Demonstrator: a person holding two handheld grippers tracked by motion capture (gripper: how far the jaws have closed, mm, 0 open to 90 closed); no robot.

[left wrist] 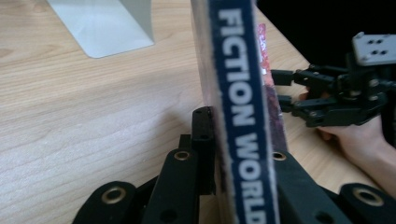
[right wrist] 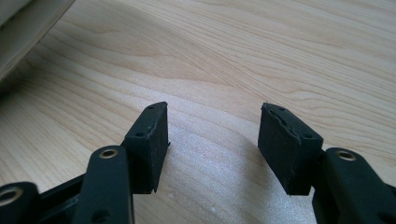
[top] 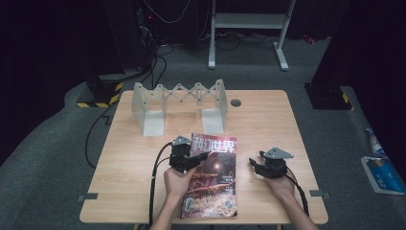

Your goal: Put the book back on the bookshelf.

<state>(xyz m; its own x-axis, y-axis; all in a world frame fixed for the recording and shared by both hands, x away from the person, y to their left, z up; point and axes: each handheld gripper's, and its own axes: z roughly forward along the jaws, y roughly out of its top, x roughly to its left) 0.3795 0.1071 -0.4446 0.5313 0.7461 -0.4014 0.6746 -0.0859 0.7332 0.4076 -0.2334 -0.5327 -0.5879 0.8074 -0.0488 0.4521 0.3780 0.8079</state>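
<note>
A magazine with a red and blue cover lies on the wooden table, tilted up along its left side. My left gripper is shut on that left edge. In the left gripper view the blue spine, with its white lettering, stands upright between the black jaws of my left gripper. My right gripper hovers just to the right of the magazine, open, with nothing between its jaws. The right gripper view has my right gripper over bare wood, with the magazine's page edge at the top left.
A white folding book rack stands at the back of the table, its foot close behind the magazine. A grey round cap sits in the tabletop at the back right. Cables trail off the left side to the floor.
</note>
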